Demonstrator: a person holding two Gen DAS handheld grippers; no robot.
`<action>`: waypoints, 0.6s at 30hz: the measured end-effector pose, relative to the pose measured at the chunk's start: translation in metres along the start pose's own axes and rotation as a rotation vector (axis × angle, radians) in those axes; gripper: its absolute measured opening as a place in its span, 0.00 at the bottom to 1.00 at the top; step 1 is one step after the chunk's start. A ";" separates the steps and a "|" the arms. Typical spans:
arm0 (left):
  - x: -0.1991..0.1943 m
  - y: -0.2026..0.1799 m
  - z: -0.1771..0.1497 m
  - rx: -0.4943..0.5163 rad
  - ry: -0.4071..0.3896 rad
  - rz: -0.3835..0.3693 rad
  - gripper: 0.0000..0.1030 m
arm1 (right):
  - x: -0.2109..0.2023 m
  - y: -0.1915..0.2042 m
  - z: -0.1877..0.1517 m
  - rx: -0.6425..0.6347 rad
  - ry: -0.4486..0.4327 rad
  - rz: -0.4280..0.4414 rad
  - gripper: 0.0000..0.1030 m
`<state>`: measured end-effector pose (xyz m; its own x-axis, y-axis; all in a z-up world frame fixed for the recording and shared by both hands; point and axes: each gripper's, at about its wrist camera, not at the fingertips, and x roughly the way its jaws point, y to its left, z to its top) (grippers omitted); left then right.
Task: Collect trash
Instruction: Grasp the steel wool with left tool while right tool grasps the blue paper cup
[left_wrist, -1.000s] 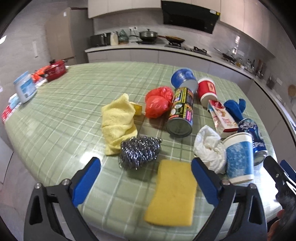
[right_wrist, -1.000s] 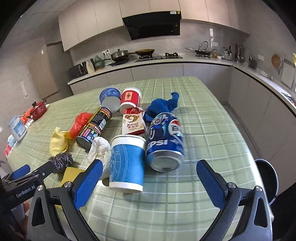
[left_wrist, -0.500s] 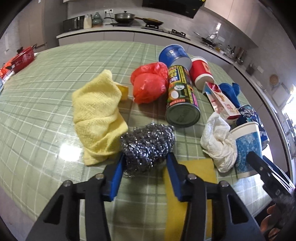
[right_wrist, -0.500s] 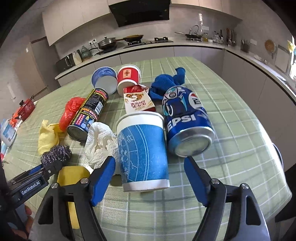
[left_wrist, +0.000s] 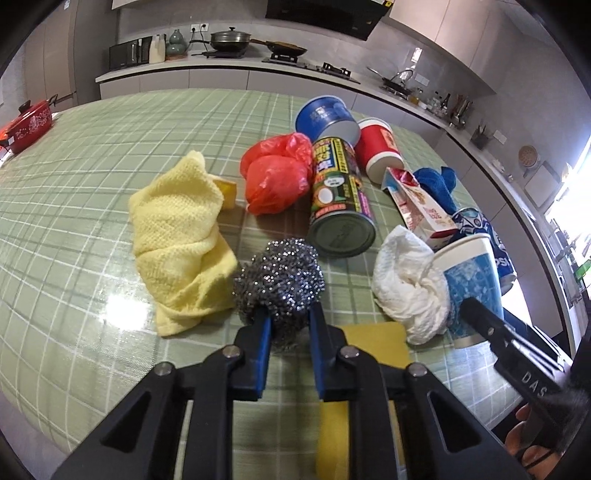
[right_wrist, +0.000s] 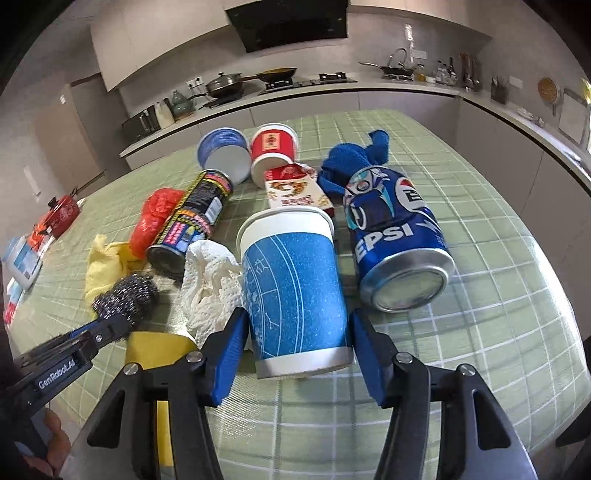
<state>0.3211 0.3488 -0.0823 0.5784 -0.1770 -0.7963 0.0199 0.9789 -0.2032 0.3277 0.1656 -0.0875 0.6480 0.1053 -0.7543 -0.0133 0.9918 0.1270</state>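
Note:
My left gripper (left_wrist: 290, 317) is shut on a steel wool scourer (left_wrist: 280, 273), which rests on the green checked table (left_wrist: 92, 258). In the right wrist view my right gripper (right_wrist: 297, 317) straddles an upright blue paper cup (right_wrist: 291, 280). Its jaws are closing, and the pads stand a sliver off the cup's walls. A crumpled white tissue (right_wrist: 210, 280) lies left of the cup and a Pepsi can (right_wrist: 399, 243) lies on its side to the right. Further trash is a black spray can (left_wrist: 338, 199), a red plastic bag (left_wrist: 275, 181) and a torn carton (right_wrist: 295, 192).
A yellow cloth (left_wrist: 181, 232) and a yellow sponge (left_wrist: 376, 339) lie by the scourer. A blue tub (right_wrist: 223, 153), a red cup (right_wrist: 273, 151) and a blue cloth (right_wrist: 351, 158) sit behind. A red pot (left_wrist: 26, 122) stands far left. The table edge runs close on the right.
Both grippers moved in and down. The left jaws went from wide open to shut on the scourer. The right jaws narrowed from wide open to close around the blue cup.

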 end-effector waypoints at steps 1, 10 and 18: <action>0.002 -0.002 0.001 0.001 0.005 0.017 0.22 | 0.000 0.002 -0.001 -0.010 0.008 0.004 0.57; 0.013 0.001 0.008 -0.021 0.013 0.030 0.62 | 0.009 0.004 -0.002 -0.013 0.033 0.036 0.59; 0.015 0.001 0.011 0.000 -0.003 -0.004 0.21 | 0.021 0.001 -0.001 0.022 0.061 0.064 0.57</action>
<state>0.3383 0.3478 -0.0879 0.5809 -0.1805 -0.7937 0.0218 0.9782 -0.2065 0.3402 0.1685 -0.1041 0.5990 0.1731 -0.7818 -0.0357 0.9812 0.1898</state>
